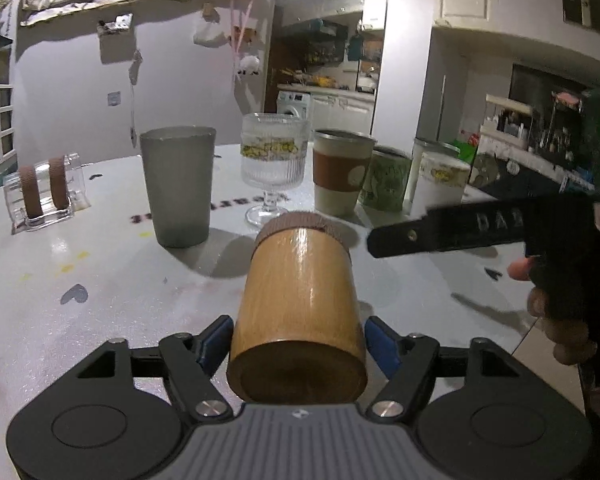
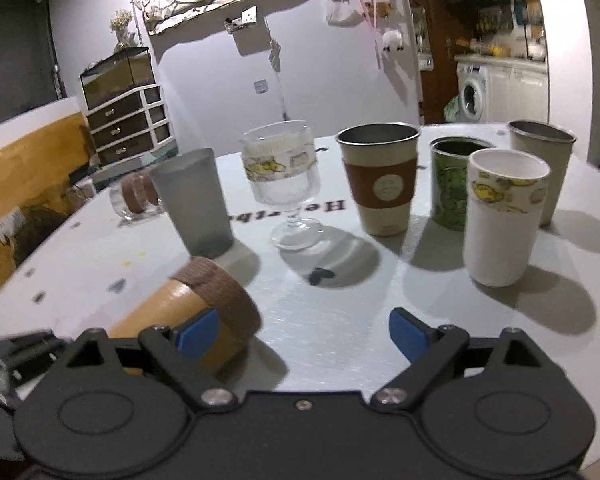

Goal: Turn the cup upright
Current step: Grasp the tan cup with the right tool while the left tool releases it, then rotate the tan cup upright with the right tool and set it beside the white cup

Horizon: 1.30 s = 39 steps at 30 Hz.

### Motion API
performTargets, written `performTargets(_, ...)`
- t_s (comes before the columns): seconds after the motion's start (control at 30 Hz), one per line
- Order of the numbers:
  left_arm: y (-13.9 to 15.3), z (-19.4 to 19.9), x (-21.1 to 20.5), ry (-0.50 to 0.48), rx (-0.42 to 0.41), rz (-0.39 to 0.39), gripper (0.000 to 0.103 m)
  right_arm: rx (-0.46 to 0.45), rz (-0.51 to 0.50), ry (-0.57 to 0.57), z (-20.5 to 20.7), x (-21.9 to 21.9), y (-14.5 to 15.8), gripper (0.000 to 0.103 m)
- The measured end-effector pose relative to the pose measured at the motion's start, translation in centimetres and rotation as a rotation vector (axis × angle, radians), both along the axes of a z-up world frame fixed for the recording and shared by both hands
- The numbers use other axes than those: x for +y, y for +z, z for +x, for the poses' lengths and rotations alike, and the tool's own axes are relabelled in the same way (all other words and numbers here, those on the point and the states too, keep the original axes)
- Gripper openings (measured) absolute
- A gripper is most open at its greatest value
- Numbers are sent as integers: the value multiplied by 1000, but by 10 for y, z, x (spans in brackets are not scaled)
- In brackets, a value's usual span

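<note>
A wooden cup (image 1: 298, 304) with a brown band at its rim lies on its side on the white table (image 1: 80, 280), its base toward my left gripper. My left gripper (image 1: 298, 344) has its blue pads (image 1: 216, 342) against both sides of the cup near its base. In the right wrist view the same cup (image 2: 196, 320) lies at the lower left, mouth pointing right. My right gripper (image 2: 304, 336) is open and empty just right of the cup's mouth. Its finger shows in the left wrist view (image 1: 452, 232), right of the cup.
Upright cups stand behind: a grey tumbler (image 1: 178, 186), a ribbed stemmed glass (image 1: 274, 164), a cup with a brown sleeve (image 1: 340, 172), a green can (image 1: 388, 180), a white cup (image 2: 502, 216), a beige cup (image 2: 540, 160). A clear glass (image 1: 44, 190) lies far left.
</note>
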<state>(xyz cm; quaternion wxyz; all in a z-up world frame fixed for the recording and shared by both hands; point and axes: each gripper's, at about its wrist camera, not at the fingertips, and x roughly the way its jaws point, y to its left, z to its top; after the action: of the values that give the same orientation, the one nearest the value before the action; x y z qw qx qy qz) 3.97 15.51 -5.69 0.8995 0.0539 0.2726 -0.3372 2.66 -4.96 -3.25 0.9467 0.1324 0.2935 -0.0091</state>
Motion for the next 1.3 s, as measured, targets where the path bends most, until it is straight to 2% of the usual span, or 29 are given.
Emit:
performTargets(0.07,3,-5,4,3,-17,-20,82,35,81,17,11,-3,4,94)
performTargets(0.23,9,-13,11,8,-58,-35,82,182,361,41,46,-7,-4,94)
performTargets(0.43,8,-16,13,-5,-59,-39,82,300,540,-18,67,-5,-26,91)
performTargets(0.5,7,-16,12,-13,-54,-42,81,338,616,-29,70,-8,-35,85)
performTargets(0.53,6,-16,12,-18,-52,-44,80,341,632,-31,70,-9,-37,83)
performTargets(0.57,6,-16,11,-21,-50,-45,80,331,627,-32,69,-8,-37,76)
performTargets(0.67,4,-16,8,-33,-44,-45,79,317,625,-10,68,-8,-37,76)
performTargets(0.77,3,-16,5,-46,-44,-53,78,261,565,40,63,-6,-25,76)
performTargets(0.97,0,-14,-2,-60,-36,-59,78,68,276,83,46,2,21,75)
performTargets(1.13,-2,-13,-3,-53,-25,-61,78,5,98,80,51,-6,41,74)
performTargets(1.3,-6,-9,-3,-35,-14,-49,78,-39,-168,15,62,-7,45,74)
